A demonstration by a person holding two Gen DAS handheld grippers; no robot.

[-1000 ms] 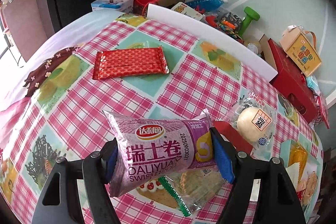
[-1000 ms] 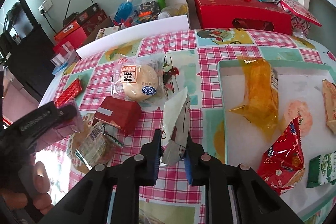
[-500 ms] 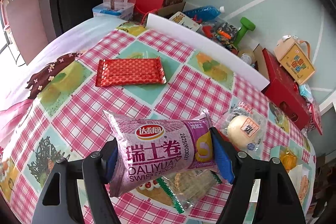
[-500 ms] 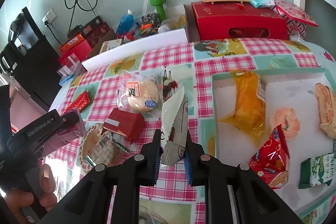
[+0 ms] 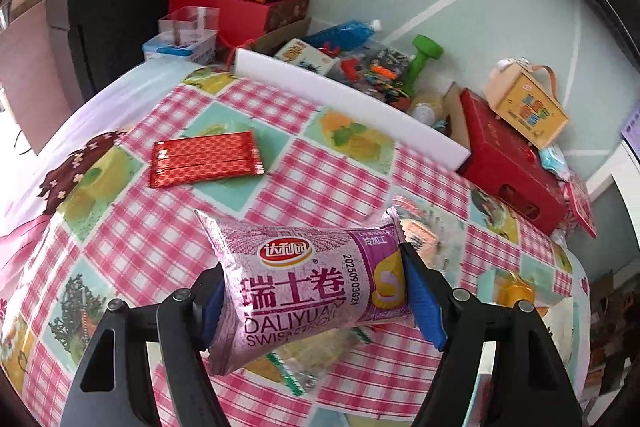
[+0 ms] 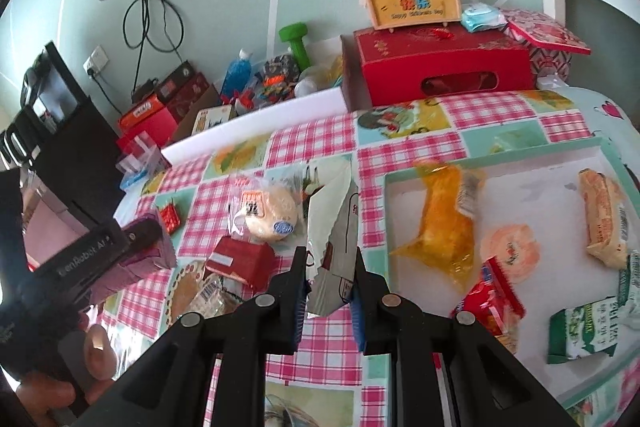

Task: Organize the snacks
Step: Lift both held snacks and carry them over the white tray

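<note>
Pink-purple swiss roll pack [image 5: 304, 291]; pink-checked tablecloth [image 5: 328, 179]; red patterned packet [image 5: 204, 163]; possibly orange jelly pouch [image 6: 444, 227].

Black angular fingers [image 5: 472, 327] with blue pads [image 5: 420, 299]; silver screws; white lettering.

Bright, even daylight in both views. Strong fisheye bending, black vignette in every corner. Blown-out glare at the left edge of the tablecloth [image 5: 120, 227]. Slight motion blur throughout; soft, faint shadows under the packets.

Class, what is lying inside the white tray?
In the white tray lie a yellow pouch, a red packet, a green packet and a tan bar. Its right end is out of frame.
</note>
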